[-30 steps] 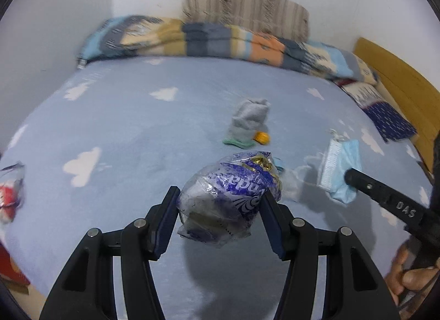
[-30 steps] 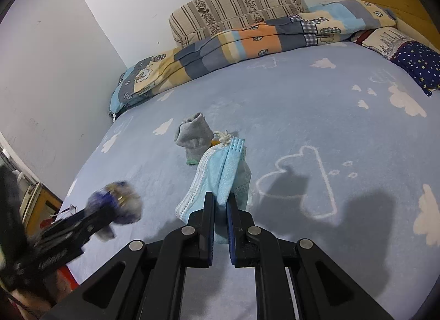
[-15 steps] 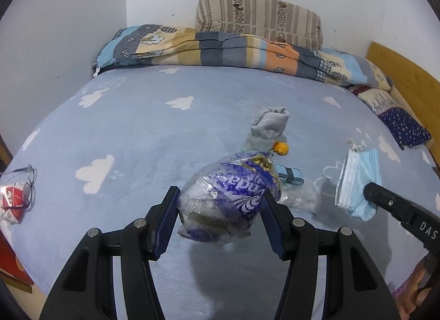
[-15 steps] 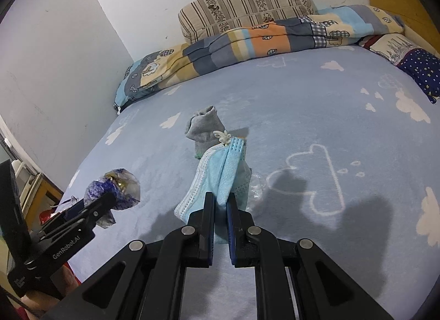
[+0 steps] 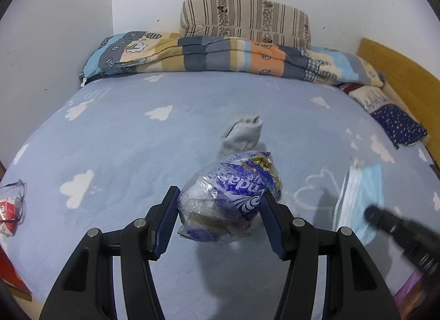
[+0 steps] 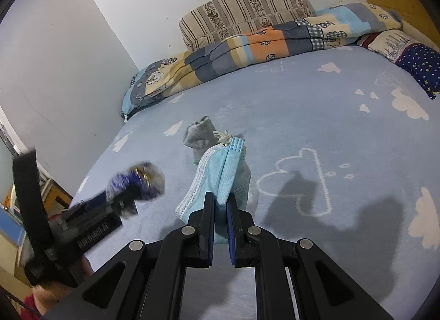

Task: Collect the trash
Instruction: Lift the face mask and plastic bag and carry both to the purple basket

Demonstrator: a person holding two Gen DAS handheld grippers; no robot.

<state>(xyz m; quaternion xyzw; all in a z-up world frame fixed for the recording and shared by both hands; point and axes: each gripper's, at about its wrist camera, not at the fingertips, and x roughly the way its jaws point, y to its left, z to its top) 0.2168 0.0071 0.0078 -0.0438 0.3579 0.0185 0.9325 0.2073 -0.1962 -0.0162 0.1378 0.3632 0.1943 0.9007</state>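
While the crumpled plastic wrapper (image 5: 229,199) is clamped in the left gripper (image 5: 220,219) and the face mask (image 6: 220,182) is pinched only at its fold by the right gripper (image 6: 220,230), either could be dropped onto the bed (image 6: 302,116).

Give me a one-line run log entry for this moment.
left hand-held gripper: shut on crumpled plastic wrapper | right hand-held gripper: shut on blue face mask | grey sock: on bed
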